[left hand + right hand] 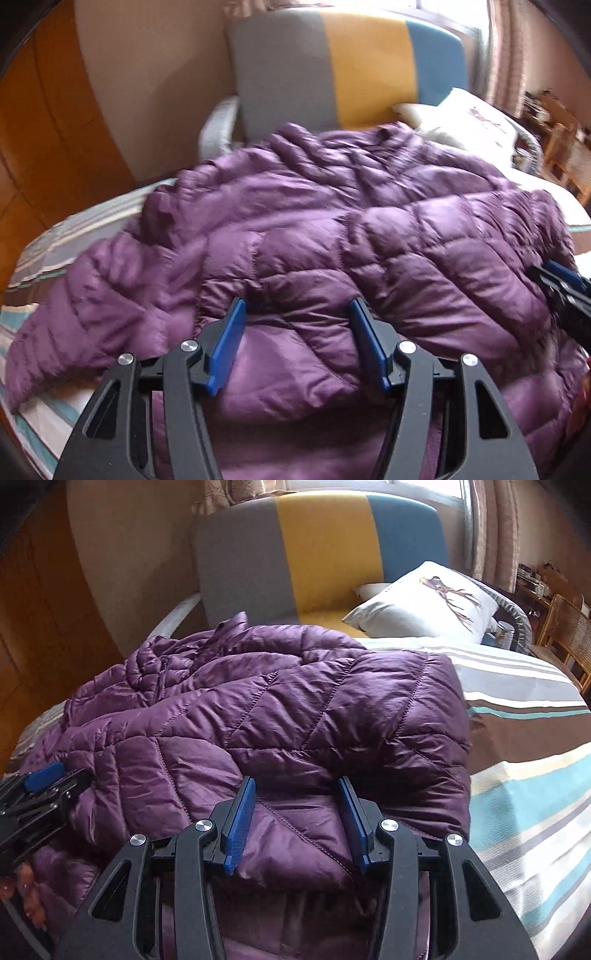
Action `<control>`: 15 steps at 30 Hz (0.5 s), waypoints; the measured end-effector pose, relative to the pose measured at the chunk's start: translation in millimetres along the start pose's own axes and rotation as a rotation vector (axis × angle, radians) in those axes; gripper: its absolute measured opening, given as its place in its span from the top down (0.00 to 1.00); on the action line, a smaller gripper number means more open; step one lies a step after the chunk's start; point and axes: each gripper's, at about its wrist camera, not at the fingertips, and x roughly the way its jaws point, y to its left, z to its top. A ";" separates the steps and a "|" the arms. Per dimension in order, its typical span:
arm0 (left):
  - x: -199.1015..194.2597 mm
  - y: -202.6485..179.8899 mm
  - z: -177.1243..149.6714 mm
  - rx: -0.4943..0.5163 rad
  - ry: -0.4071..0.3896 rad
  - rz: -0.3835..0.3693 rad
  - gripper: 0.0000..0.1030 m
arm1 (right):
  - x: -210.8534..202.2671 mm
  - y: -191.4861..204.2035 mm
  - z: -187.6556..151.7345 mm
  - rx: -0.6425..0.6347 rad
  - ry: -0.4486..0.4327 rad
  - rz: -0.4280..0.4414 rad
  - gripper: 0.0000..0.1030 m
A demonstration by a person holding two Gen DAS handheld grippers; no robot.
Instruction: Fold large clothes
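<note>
Jacket (295, 221), purple and quilted, lies spread over the striped bed (40, 243) in the left wrist view, its near hem bunched between the left gripper (297, 343). The blue pads (227, 343) stand apart with puffy fabric bulging between them; whether they press on it cannot be told. The right gripper's tip shows at the right edge.

From the right wrist view, the jacket's right side is already folded over, and the right gripper (297, 823) straddles the near hem with its fingers part-way apart, cloth between them, grip unclear. A pillow (424, 602) with a bird print lies by the headboard (321, 554).

To fold well, both grippers should probably pinch through every layer at the hem, then lift together and keep the hem level, since the slick fabric may slide.

No brand, label or writing is readable.
</note>
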 end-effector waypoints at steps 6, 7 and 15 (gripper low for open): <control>13.2 -4.2 -13.4 0.042 -0.036 0.032 0.41 | 19.3 18.7 -5.0 -0.099 0.016 -0.074 0.55; 15.0 -3.7 -13.7 0.044 -0.036 0.035 0.41 | 20.8 18.1 -6.4 -0.100 0.012 -0.073 0.55; 7.8 -2.4 -8.5 0.030 -0.037 0.039 0.28 | 17.0 11.9 -4.0 -0.078 0.010 -0.052 0.55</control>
